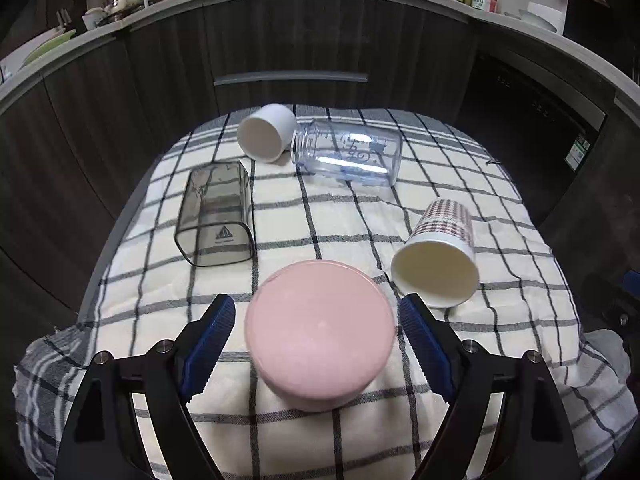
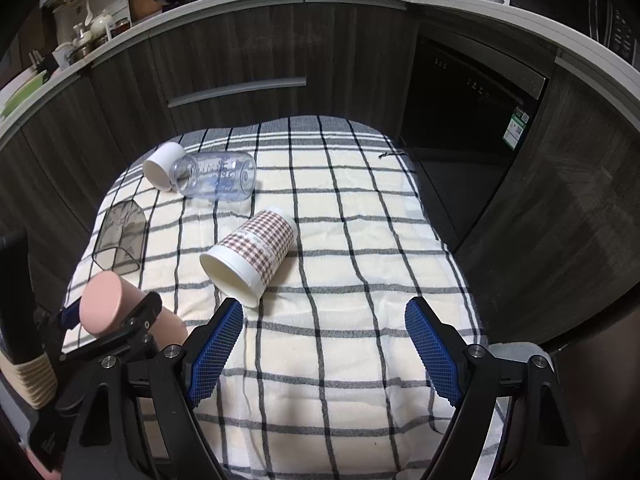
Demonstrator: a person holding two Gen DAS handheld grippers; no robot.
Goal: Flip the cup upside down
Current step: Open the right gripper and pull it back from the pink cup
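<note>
a checked cloth (image 1: pixel 328 216) covers the table; four cups lie toppled on it; a pink cup (image 1: pixel 320 332) too.

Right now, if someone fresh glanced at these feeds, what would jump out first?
The pink cup, flat base toward the camera, fills the space between the left gripper fingers. Behind it on the checked cloth, four more containers lie tipped over, nearest the plaid paper cup. The right gripper hangs open, holding nothing.
</note>
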